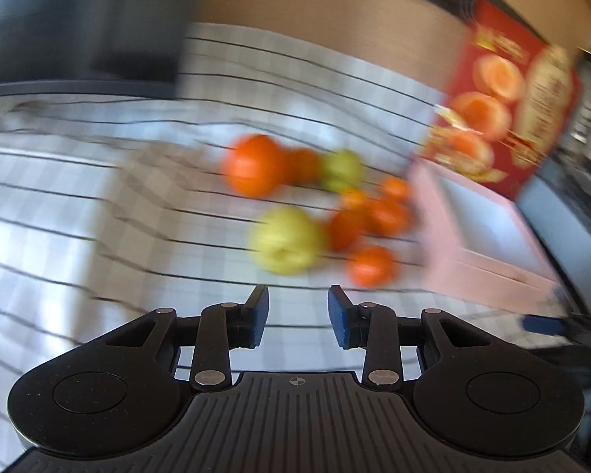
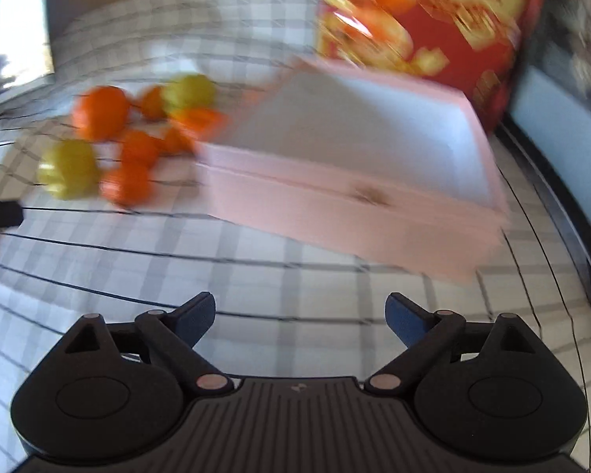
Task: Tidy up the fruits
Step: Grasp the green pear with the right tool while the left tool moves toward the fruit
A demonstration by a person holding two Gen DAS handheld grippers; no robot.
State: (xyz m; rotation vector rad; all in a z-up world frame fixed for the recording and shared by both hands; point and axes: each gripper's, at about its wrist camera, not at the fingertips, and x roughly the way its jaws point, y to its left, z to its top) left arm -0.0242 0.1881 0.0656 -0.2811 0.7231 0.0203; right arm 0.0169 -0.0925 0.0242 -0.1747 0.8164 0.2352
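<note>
- The fruit [image 1: 315, 201] lies in a loose heap on the checked tablecloth [image 1: 59, 213], oranges and yellow-green apples mixed, just left of the pink box [image 2: 335, 213].
- That box looks bare inside, as far as the blur lets me see, so I'd say the sorting has hardly started: every piece I can make out is on the cloth.
- Behind the pink box stands a red carton [image 2: 445, 19] printed with oranges.
- The left gripper [image 1: 297, 317] hangs over the cloth short of the heap, jaws partly apart, nothing between them, touching nothing.
- The right gripper [image 2: 299, 319] has its jaws spread wide, empty too, over bare cloth in front of the pink box.
- Both pictures are smeared, so small details of the fruit are hard to tell.
</note>
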